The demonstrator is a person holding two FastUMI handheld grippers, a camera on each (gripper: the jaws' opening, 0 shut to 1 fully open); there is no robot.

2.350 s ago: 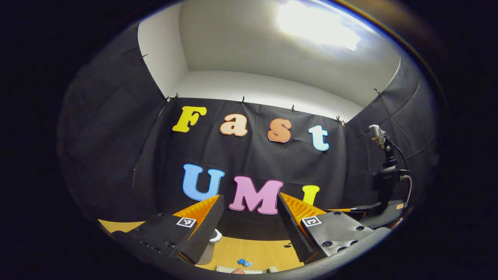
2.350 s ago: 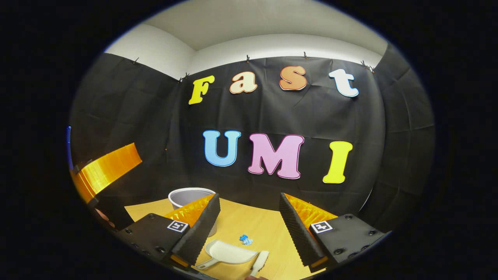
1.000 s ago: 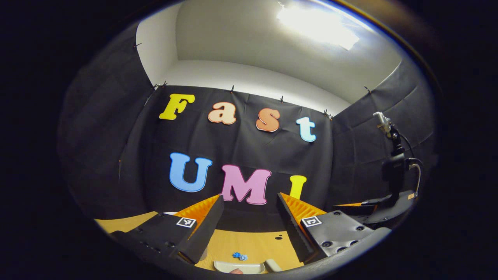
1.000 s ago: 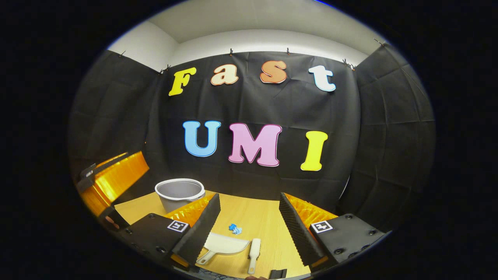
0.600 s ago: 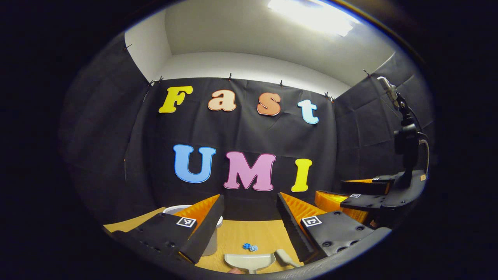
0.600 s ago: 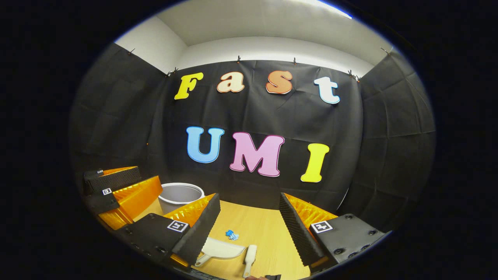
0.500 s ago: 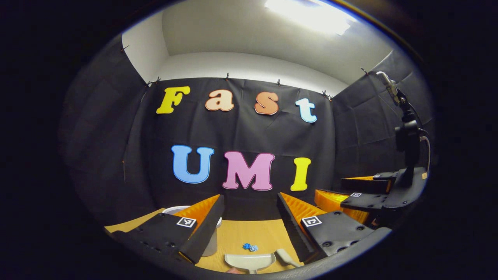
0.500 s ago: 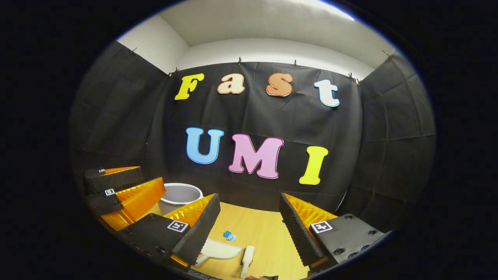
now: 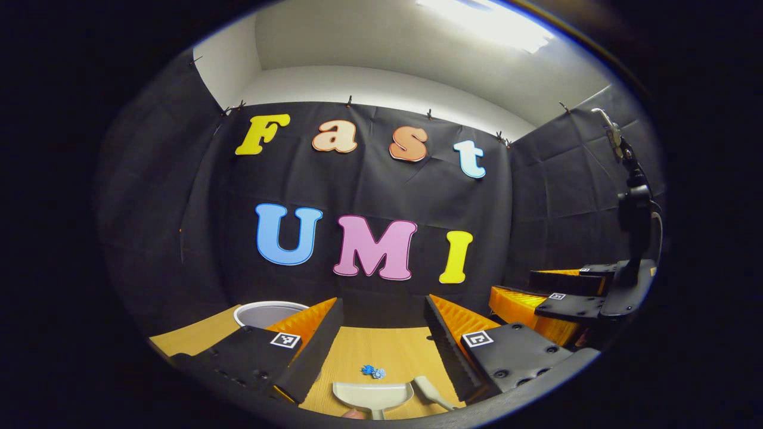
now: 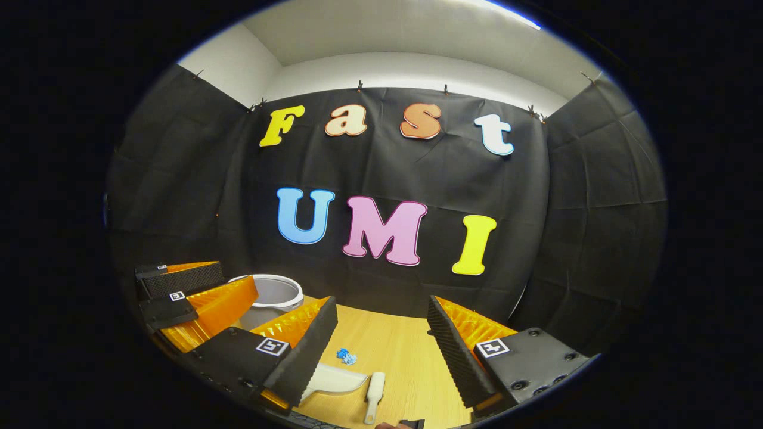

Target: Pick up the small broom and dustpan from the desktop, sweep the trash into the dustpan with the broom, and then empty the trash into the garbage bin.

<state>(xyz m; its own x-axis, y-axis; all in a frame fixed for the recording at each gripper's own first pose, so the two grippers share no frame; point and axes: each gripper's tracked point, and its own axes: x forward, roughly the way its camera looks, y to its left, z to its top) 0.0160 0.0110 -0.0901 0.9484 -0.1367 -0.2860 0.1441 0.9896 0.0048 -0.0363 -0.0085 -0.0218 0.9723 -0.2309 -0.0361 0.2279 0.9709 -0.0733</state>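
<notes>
On the wooden table lie a white dustpan, a small white broom to its right, and a crumpled blue scrap of trash just beyond them. My right gripper hangs open above and short of them, holding nothing. In the left gripper view the dustpan, broom and trash sit low between the fingers of my left gripper, which is open and empty. The right gripper appears at the right there. The left gripper appears at the left of the right gripper view.
A grey-white garbage bin stands at the table's far left, partly behind the left gripper's orange fingers; the bin also peeks over my left finger. Black cloth walls close the table's back and sides. A black mast rises from the right gripper.
Both views have tipped down and show more of the table. Dustpan, broom and bin sit fuller in view. Each gripper now sees the other lower at its side. Both stay open.
</notes>
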